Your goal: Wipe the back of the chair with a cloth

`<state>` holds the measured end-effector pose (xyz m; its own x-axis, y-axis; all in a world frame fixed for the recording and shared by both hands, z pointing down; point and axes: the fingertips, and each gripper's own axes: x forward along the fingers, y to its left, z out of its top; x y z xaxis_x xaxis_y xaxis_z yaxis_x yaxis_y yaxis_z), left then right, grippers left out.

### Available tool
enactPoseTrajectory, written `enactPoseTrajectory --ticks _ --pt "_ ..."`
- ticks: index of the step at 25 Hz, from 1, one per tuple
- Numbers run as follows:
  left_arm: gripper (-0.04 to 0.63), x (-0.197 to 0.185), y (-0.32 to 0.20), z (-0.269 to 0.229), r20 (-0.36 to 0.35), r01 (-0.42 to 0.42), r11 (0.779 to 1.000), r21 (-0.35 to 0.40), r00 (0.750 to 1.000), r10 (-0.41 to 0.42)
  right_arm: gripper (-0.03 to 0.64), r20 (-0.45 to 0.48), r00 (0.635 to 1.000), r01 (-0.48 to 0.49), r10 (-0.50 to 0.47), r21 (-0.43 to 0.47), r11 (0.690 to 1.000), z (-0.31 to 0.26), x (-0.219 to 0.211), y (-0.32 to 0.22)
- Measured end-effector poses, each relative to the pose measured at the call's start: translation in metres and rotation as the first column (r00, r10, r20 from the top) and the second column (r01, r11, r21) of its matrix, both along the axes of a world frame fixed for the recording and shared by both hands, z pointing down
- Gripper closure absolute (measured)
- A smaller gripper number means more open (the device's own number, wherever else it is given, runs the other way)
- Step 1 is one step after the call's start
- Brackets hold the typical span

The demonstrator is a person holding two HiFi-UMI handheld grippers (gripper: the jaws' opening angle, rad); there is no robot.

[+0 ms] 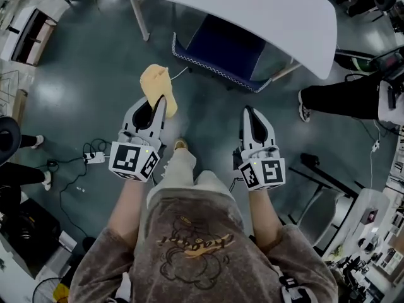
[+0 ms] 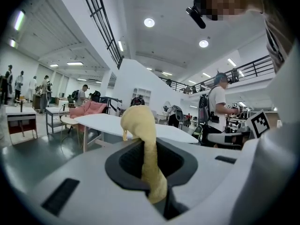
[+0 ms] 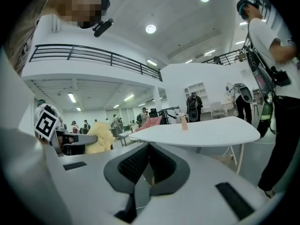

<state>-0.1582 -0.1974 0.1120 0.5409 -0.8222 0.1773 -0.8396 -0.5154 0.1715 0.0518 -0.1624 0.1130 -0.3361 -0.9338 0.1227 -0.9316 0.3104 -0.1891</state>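
- Left gripper (image 1: 160,106) pinches the yellow cloth (image 1: 156,84), left of centre.
- Right gripper (image 1: 250,113) is pressed together, holding nothing.
- Blue chair (image 1: 221,49) sits upper centre, apart from both.

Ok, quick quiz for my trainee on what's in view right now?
1. True or false: the left gripper is shut on the yellow cloth.
2. What stands partly under the white table? A) blue chair B) cardboard box C) trolley
3. Fill in: the right gripper has its jaws together and holds ____.

Key: 1 true; 2 A; 3 nothing.
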Motion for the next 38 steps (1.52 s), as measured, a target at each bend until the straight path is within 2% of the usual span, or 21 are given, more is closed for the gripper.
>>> enactPoseTrajectory --ticks 6,10,14,21,28,32,38 --pt "0.543 0.019 -0.001 0.058 -0.037 -0.018 1.0 0.009 0.999 0.018 0.591 -0.026 0.999 -0.025 0.025 0.004 1.0 0.054 0.013 0.008" --pt "0.543 0.029 0.0 0.101 -0.027 -0.026 0.999 0.025 0.999 0.026 0.591 -0.037 0.999 -0.033 0.033 0.008 0.999 0.092 0.02 0.013" --pt "0.543 0.032 -0.003 0.143 -0.026 -0.026 0.998 0.049 0.999 0.027 0.591 0.016 1.0 -0.025 0.025 0.004 1.0 0.133 0.023 0.012" --pt "0.543 0.029 -0.013 0.211 -0.04 -0.028 0.995 0.097 0.999 0.032 0.591 0.019 0.998 0.05 -0.052 0.105 0.993 0.19 0.007 -0.005" --pt "0.543 0.045 -0.02 0.285 -0.05 -0.032 0.986 0.162 0.998 0.04 0.591 0.021 0.999 0.024 -0.028 0.166 0.986 0.273 0.02 -0.012" --pt "0.543 0.051 -0.017 0.315 -0.059 -0.023 0.982 0.185 0.998 0.035 0.591 0.055 0.998 0.009 -0.019 0.177 0.984 0.313 0.029 -0.01" --pt "0.543 0.059 0.001 0.346 -0.075 -0.025 0.979 0.204 0.996 0.042 0.591 0.063 0.998 0.004 -0.016 0.191 0.982 0.348 0.036 0.001"
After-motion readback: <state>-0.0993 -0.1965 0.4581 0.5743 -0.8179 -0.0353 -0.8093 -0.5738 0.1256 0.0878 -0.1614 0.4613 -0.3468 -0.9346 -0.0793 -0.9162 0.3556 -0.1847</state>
